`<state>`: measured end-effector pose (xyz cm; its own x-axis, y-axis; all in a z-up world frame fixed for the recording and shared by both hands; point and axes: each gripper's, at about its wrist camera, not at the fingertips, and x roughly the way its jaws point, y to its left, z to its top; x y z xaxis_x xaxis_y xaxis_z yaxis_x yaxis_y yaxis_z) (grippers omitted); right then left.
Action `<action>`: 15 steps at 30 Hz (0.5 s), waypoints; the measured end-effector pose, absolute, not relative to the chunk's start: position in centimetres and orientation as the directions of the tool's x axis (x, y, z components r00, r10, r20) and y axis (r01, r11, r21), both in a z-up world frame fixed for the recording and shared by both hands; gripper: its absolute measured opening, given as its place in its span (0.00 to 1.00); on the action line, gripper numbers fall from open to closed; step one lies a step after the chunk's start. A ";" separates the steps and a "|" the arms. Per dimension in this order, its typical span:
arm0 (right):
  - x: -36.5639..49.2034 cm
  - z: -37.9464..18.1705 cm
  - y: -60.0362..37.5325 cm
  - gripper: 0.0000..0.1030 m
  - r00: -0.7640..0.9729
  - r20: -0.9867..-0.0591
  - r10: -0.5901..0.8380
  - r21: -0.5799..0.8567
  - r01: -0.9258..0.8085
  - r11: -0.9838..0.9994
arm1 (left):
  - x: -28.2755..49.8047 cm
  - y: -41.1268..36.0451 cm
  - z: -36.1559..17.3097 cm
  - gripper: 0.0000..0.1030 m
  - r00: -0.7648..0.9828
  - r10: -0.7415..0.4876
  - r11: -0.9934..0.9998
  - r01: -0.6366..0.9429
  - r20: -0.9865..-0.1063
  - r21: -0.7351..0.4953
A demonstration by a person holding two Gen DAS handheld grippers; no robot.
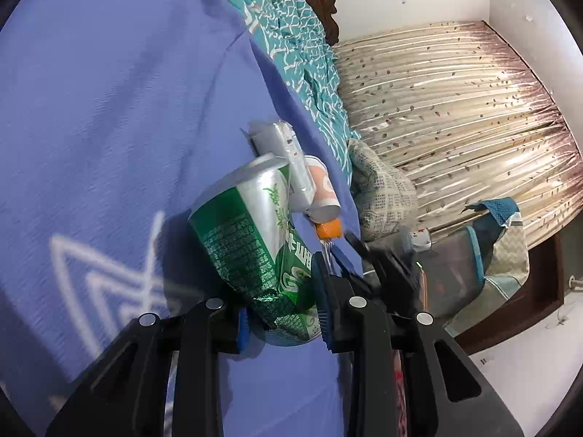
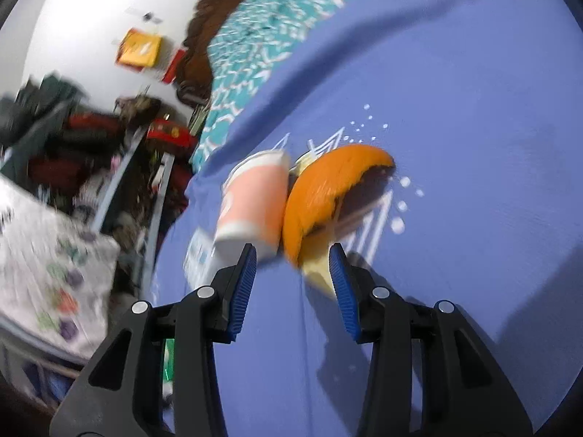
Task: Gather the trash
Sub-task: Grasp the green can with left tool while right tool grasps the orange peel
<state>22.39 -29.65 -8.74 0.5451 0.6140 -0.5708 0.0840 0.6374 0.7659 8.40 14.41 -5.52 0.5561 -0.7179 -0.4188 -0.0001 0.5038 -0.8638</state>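
Presently listed: crushed green can (image 1: 262, 251), clamped in the left gripper (image 1: 282, 313) above the blue bedspread (image 1: 109, 109). Orange peel (image 2: 320, 196), lying on the bedspread beside a pink cup (image 2: 255, 204), is found just ahead of the spread, empty right gripper (image 2: 293, 266), its long axis angled up-right.

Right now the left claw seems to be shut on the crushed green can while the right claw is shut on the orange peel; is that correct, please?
Not quite: the right claw is open, its jaws apart with the orange peel just ahead, not gripped, as the right wrist view shows. The left claw is indeed shut on the crushed green can.
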 end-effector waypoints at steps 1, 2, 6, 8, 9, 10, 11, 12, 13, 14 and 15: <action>23.1 -8.9 -29.5 0.39 0.555 -0.565 0.610 0.769 0.087 0.633 | 8.2 14.7 -5.7 0.27 0.560 -0.719 0.496 -0.003 -0.412 -0.868; 23.8 -8.9 -29.3 0.37 0.560 -0.565 0.605 0.769 0.093 0.632 | 8.2 14.7 -5.8 0.27 0.560 -0.721 0.490 -0.003 -0.408 -0.871; 24.9 -9.4 -28.9 0.16 0.555 -0.583 0.593 0.763 0.126 0.634 | 7.9 14.7 -5.6 0.27 0.563 -0.713 0.514 0.015 -0.418 -0.858; 23.8 -8.9 -28.9 0.11 0.562 -0.591 0.578 0.747 0.112 0.655 | 7.8 14.3 -5.3 0.26 0.557 -0.716 0.522 0.026 -0.421 -0.852; 22.7 -8.3 -28.9 0.10 0.562 -0.591 0.578 0.738 0.088 0.669 | 7.8 14.2 -5.3 0.26 0.549 -0.720 0.527 0.034 -0.424 -0.849; 21.4 -8.0 -29.0 0.10 0.562 -0.584 0.586 0.736 0.062 0.675 | 7.7 13.6 -5.0 0.26 0.531 -0.728 0.538 0.050 -0.434 -0.842; 20.2 -7.6 -29.1 0.10 0.561 -0.576 0.595 0.737 0.040 0.675 | 7.6 13.0 -4.9 0.26 0.517 -0.736 0.542 0.062 -0.438 -0.838; 18.3 -7.5 -29.4 0.10 0.555 -0.566 0.610 0.741 0.017 0.671 | 7.5 12.4 -4.9 0.26 0.502 -0.745 0.544 0.075 -0.440 -0.836; 16.9 -7.5 -29.5 0.10 0.549 -0.561 0.620 0.744 0.005 0.669 | 7.2 11.2 -5.0 0.26 0.475 -0.763 0.541 0.098 -0.438 -0.835; 15.4 -7.4 -29.7 0.10 0.543 -0.561 0.624 0.741 -0.006 0.672 | 7.1 10.4 -5.1 0.26 0.457 -0.775 0.536 0.109 -0.437 -0.837; 13.4 -7.4 -29.8 0.10 0.539 -0.565 0.624 0.732 -0.020 0.681 | 6.9 9.4 -5.2 0.26 0.435 -0.789 0.529 0.122 -0.434 -0.840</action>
